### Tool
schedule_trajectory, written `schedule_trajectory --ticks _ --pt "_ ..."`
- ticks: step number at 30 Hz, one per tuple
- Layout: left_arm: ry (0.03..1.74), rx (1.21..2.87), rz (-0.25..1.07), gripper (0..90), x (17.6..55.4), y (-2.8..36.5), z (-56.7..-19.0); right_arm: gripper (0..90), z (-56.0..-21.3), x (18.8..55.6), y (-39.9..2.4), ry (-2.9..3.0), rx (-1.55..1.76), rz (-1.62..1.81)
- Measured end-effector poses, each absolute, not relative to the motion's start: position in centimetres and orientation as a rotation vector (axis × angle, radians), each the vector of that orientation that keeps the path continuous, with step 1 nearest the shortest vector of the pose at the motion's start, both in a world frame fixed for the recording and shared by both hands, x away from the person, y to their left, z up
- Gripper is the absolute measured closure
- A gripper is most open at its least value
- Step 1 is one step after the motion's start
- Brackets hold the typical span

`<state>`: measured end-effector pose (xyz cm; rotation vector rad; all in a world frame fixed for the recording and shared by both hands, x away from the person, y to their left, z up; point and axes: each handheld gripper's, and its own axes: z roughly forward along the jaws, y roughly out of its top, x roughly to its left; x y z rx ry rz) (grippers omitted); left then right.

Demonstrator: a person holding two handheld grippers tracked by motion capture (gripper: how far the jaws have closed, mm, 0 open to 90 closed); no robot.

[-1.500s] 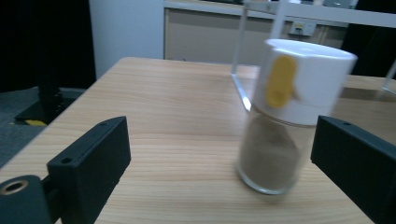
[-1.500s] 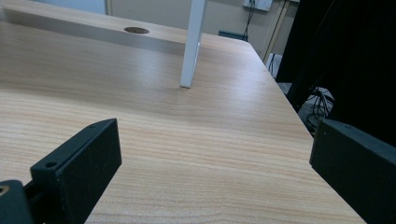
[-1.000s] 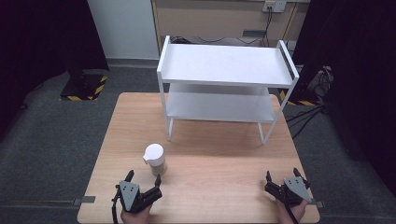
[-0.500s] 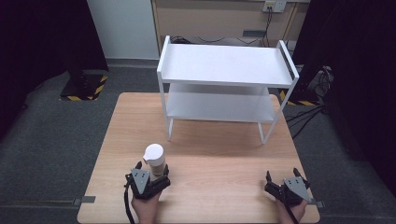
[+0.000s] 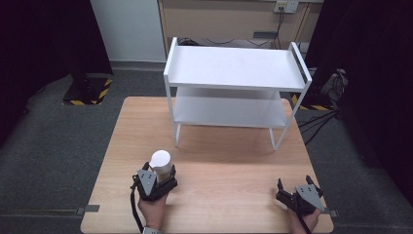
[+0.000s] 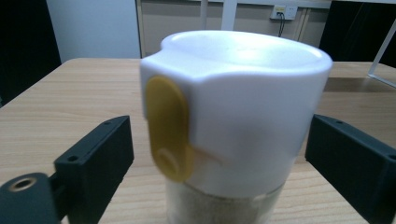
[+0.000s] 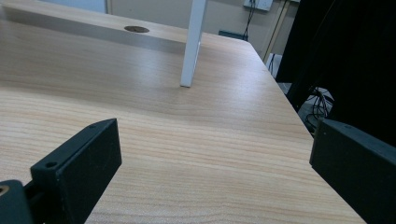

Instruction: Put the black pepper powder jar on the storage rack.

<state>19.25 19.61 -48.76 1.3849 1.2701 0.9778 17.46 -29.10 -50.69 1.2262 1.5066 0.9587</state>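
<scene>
A clear jar with a white lid (image 5: 160,161) stands upright on the wooden table (image 5: 229,161), left of centre near the front. In the left gripper view the jar (image 6: 233,126) is very close, with a yellow flip tab on the lid and a pale grainy filling below. My left gripper (image 5: 157,176) is open, its jaws on either side of the jar with a gap on both sides. My right gripper (image 5: 295,187) rests at the front right corner, open, with bare wood between its jaws.
A white two-tier shelf rack (image 5: 236,70) stands at the back of the table. One of its legs (image 7: 193,44) rises ahead of my right gripper. Cables lie on the floor at the right (image 5: 331,85).
My left gripper has moved forward from the front edge up to the jar, so its jaws now flank it. The right gripper has stayed in place.
</scene>
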Motion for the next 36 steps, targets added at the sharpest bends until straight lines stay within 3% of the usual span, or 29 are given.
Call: schedule_trajectory --ticks 5,18,24,36 --pt "1.28 1.377 0.981 15.7 20.0 19.5 -48.6 2.0 -50.6 17.5 -29.1 1.512 1.228 0.957" --pt "1.253 1.384 0.976 18.0 20.1 20.0 -49.1 2.0 -50.5 17.6 -29.0 1.517 1.23 0.947" --pt "1.213 1.39 1.001 29.3 19.8 19.9 -49.6 2.0 -50.5 17.6 -29.0 1.52 1.231 0.944" --pt "1.223 1.385 1.004 30.3 19.7 19.8 -49.4 2.0 -50.5 17.6 -29.0 1.519 1.231 0.946"
